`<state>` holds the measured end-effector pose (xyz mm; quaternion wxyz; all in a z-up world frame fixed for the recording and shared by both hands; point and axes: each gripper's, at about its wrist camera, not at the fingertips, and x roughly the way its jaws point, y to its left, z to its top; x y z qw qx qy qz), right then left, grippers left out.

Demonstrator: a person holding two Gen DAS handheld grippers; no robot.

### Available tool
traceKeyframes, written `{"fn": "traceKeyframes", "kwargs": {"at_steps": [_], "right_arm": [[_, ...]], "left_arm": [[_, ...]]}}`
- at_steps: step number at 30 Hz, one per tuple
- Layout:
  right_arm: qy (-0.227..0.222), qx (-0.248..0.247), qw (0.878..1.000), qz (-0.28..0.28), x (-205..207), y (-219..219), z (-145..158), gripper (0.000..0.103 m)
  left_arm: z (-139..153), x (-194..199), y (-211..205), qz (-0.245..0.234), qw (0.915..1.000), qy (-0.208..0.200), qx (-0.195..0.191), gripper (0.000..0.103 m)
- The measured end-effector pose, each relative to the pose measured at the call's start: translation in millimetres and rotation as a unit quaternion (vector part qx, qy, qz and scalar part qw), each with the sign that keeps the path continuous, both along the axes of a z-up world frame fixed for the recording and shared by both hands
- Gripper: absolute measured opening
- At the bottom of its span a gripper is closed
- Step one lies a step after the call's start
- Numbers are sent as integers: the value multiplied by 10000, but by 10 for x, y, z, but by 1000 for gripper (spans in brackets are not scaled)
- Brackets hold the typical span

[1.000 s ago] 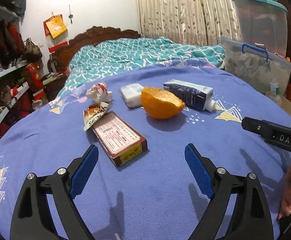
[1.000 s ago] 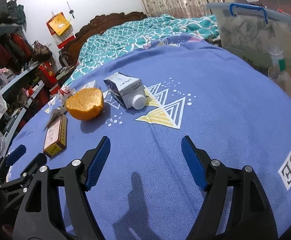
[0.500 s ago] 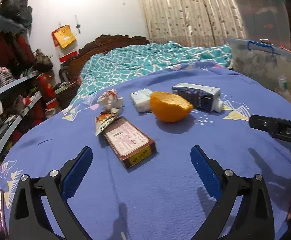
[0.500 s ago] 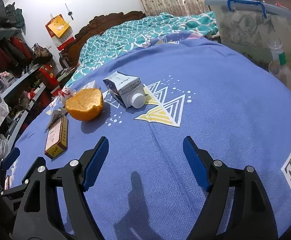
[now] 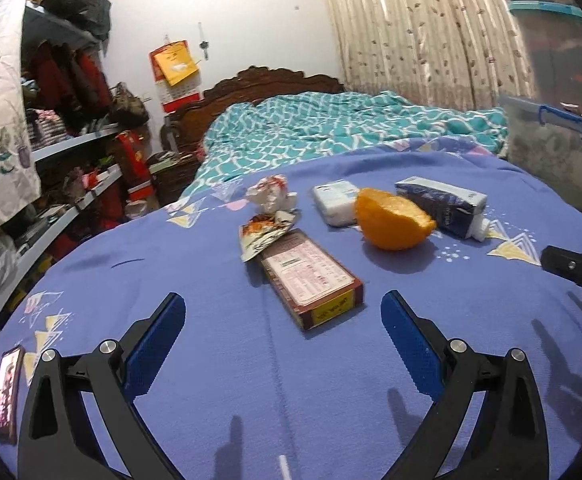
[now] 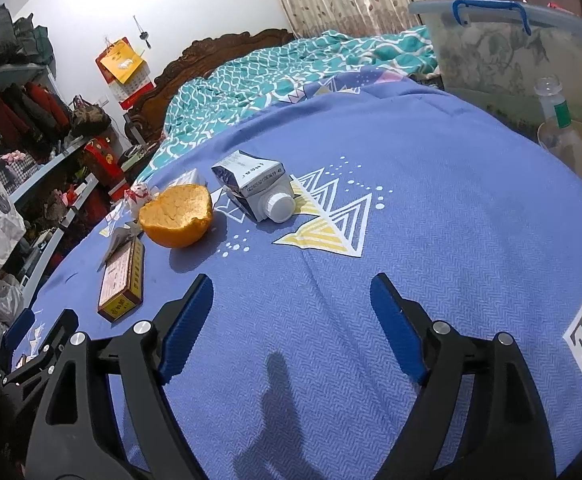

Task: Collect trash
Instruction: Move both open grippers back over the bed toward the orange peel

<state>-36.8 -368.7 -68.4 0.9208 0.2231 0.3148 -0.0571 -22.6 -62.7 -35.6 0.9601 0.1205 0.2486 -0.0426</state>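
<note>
Pre-grasp stage, nothing collected yet. All trash is lying on the blue patterned bedspread [image 5: 211, 360], untouched.

Left gripper [image 5: 281, 320] is hovering with jaws spread wide and empty, having just been opening; the flat brown cardboard box with the printed label [image 5: 311, 280] is sitting just beyond and between the fingertips, so that looks like its target. The crinkled foil snack wrapper [image 5: 265, 232] is touching the box's far end, the crumpled white-and-red paper ball [image 5: 271, 196] is just behind that.

Right gripper [image 6: 291, 312] is also standing open and empty, jaws having just been widening. Farther out on its left: the hollow orange peel half [image 6: 177, 216] and the dark-blue-and-white drink carton with white screw cap [image 6: 255, 188], lying on its side just beside the peel. A small white packet [image 5: 337, 202] is lying behind the peel.

Next move probably calls for left gripper advancing and dropping so pads straddle the box's long sides, then closing. No bin is clearly identifiable; a clear plastic storage tub [image 6: 511, 48] is sitting far right.
</note>
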Motion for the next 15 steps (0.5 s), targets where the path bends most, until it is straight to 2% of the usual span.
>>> {"fn": "traceKeyframes", "kwargs": {"at_steps": [10, 12, 15], "right_arm": [[55, -47, 10000, 14, 24, 16, 5, 82], [113, -99, 9999, 52, 49, 35, 7, 82], [152, -163, 9993, 297, 91, 100, 33, 82]], "left_arm": [[-7, 83, 175, -61, 9988, 270, -415, 94], [-2, 131, 222, -232, 9974, 439, -530, 94], [-6, 270, 360, -433, 9904, 917, -939, 94]]}}
